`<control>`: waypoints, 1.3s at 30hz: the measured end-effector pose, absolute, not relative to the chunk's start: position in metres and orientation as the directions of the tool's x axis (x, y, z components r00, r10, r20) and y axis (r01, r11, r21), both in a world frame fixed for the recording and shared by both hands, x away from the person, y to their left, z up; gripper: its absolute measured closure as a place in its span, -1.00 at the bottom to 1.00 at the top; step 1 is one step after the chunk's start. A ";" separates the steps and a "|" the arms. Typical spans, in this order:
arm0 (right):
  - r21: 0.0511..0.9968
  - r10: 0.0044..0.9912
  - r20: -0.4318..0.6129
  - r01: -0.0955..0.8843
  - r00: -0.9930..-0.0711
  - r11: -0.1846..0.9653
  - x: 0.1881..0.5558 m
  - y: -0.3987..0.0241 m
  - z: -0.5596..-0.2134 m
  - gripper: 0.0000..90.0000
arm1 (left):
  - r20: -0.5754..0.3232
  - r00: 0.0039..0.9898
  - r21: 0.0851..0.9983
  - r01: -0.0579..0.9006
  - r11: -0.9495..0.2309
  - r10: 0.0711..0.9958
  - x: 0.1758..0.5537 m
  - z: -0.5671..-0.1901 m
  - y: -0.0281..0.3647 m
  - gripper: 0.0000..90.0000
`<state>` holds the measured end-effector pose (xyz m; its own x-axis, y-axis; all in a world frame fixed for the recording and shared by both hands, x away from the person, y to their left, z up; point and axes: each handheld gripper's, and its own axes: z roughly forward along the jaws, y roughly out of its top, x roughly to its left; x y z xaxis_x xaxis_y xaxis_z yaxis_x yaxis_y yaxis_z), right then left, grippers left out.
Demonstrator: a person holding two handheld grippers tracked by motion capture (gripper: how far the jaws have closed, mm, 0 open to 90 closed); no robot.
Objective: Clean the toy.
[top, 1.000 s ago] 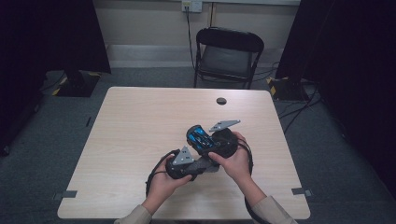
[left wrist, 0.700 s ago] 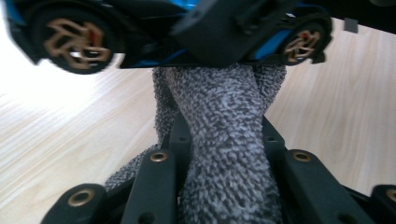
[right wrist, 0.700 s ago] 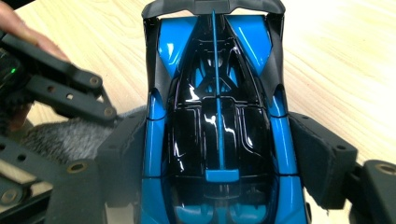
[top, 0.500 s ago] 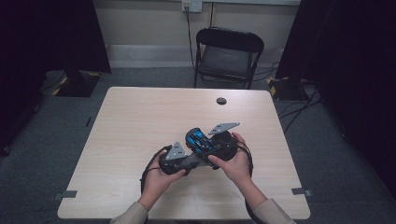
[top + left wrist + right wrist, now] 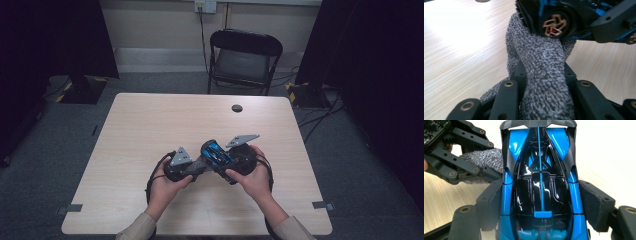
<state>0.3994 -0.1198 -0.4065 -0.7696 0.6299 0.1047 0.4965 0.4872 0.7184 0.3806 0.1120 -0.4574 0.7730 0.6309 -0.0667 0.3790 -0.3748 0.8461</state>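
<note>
A blue and black toy car sits lengthwise between the padded jaws of my right gripper, which is shut on its sides. In the high view the car is held just above the table's near middle, right gripper behind it. My left gripper is shut on a grey speckled cloth. The cloth's tip presses against the car's side by a bronze-spoked wheel. From the right gripper view, the left gripper and cloth lie at the car's left flank.
The light wooden table carries a small dark round object near its far edge. A black folding chair stands behind the table. Cables trail on the floor at the right.
My left hand has slid to the left with the cloth along the car's side. The right hand and the car have stayed in place.
</note>
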 end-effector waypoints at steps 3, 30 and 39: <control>0.718 0.629 0.111 0.500 -0.770 0.485 0.399 -0.121 -0.409 -0.42 | -0.061 0.768 0.846 0.379 -0.375 0.638 0.382 -0.457 0.114 0.51; 0.725 0.643 0.105 0.501 -0.759 0.473 0.402 -0.130 -0.405 -0.42 | -0.034 0.774 0.810 0.392 -0.435 0.633 0.377 -0.463 0.121 0.50; 0.741 0.657 0.109 0.502 -0.746 0.447 0.409 -0.123 -0.398 -0.42 | -0.054 0.846 0.804 0.353 -0.479 0.531 0.358 -0.469 0.084 0.50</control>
